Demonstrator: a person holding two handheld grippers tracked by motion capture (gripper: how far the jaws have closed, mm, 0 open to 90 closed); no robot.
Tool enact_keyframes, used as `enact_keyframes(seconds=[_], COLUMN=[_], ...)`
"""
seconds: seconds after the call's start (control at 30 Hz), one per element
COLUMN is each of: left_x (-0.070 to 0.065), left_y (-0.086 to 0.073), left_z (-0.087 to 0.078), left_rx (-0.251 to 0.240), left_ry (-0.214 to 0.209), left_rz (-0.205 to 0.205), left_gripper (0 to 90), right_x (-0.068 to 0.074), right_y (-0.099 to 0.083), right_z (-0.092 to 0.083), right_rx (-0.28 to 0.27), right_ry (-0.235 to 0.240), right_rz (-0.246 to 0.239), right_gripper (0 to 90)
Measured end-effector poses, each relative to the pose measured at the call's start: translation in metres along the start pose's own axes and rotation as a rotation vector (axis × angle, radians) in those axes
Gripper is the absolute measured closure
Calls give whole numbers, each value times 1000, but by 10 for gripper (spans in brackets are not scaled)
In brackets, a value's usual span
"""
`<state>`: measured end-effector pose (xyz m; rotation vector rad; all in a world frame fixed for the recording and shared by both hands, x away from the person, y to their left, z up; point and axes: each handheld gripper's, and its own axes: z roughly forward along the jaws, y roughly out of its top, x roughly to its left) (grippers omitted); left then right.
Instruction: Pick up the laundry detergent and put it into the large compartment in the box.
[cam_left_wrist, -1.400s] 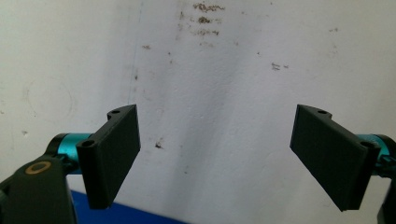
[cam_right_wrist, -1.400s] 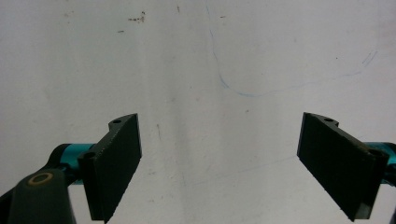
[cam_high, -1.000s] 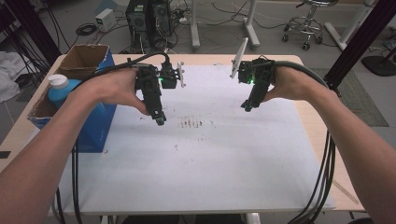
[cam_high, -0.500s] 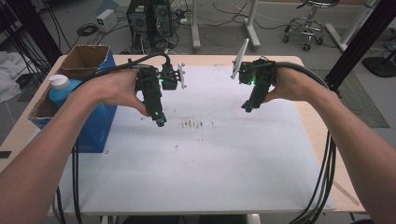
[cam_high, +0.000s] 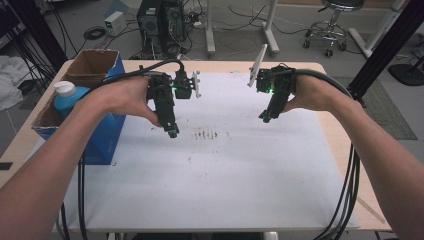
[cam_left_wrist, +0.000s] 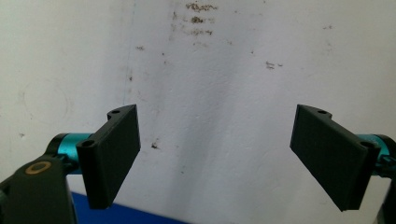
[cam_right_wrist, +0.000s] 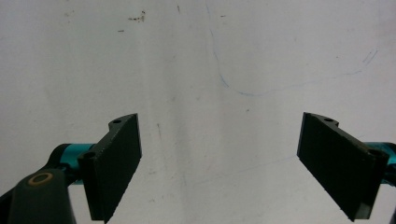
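My left gripper (cam_high: 172, 131) hangs over the left-middle of the white tabletop sheet (cam_high: 220, 175), pointing down. In the left gripper view its jaws stand wide apart, so the left gripper (cam_left_wrist: 217, 158) is open with only the stained white sheet (cam_left_wrist: 215, 70) between them. My right gripper (cam_high: 265, 118) is held over the right-middle of the sheet. In the right gripper view, the right gripper (cam_right_wrist: 219, 163) is open too, with nothing in it, above white sheet (cam_right_wrist: 233, 56) marked by a faint blue pen line (cam_right_wrist: 261, 91).
A blue box (cam_high: 102, 135) with a cardboard lining stands at the table's left edge, holding a blue bottle with a white cap (cam_high: 65, 92). Dark smudges (cam_high: 205, 134) mark the sheet's middle. Cables trail off the front edge. Computer gear and a stool stand beyond the table.
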<state>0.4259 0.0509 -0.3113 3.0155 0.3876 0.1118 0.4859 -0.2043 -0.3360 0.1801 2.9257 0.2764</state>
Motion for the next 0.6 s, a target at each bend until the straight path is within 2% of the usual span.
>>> enact_keyframes(seconds=[0.6], left_x=[-1], left_y=[-1], left_z=[-1], left_rx=[9], left_ry=[-2], left_rz=[5], left_gripper=[161], right_x=[1], right_y=[1], right_z=[-2], right_rx=[1], right_ry=[-1], right_rz=[0], right_gripper=[130])
